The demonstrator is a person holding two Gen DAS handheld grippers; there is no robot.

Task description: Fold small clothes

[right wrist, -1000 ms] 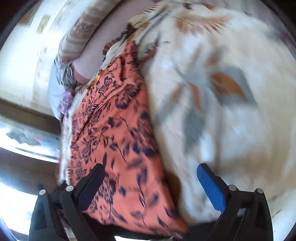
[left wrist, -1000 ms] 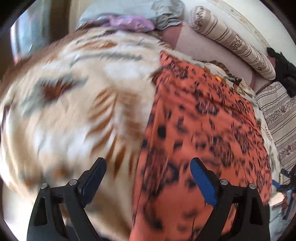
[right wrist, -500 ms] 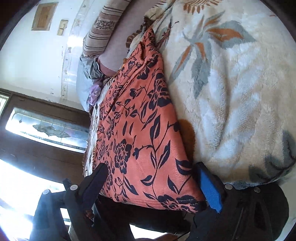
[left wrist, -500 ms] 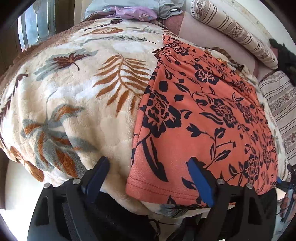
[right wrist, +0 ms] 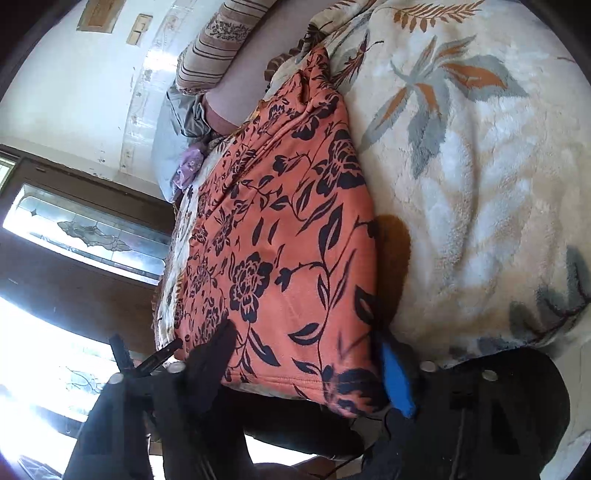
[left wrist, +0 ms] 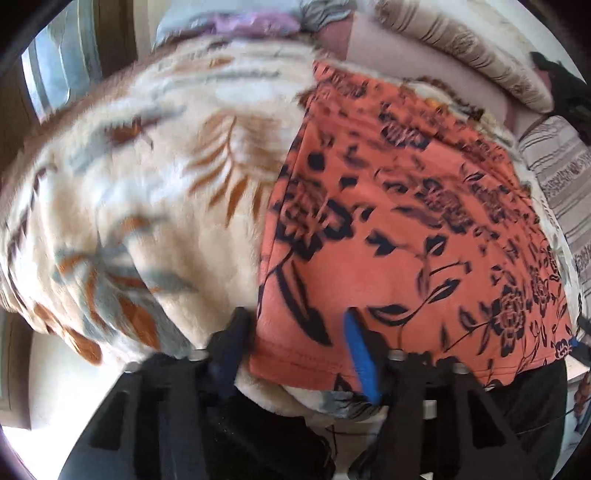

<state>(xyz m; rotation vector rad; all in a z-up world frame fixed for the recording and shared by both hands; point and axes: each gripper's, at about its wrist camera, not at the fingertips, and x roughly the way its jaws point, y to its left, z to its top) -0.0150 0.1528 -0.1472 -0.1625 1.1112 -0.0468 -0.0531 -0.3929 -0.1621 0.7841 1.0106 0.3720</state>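
An orange garment with a black flower print lies flat on a cream leaf-patterned blanket, its hem at the bed's near edge. My left gripper straddles the hem's left corner. One finger is beside the cloth and the blue pad is on top. Its jaws are closing with cloth between them and are still apart. In the right wrist view the same garment runs away from me. My right gripper spans the hem's right corner, and its jaws are closing too, still wide apart.
Striped bolster pillows line the far side of the bed. A grey and lilac pile of clothes sits at the far end. A leaded-glass window in dark wood is on the left. The blanket spreads wide beside the garment.
Both grippers came down to the garment's near hem. Their jaws have narrowed around the two hem corners, the left more than the right.
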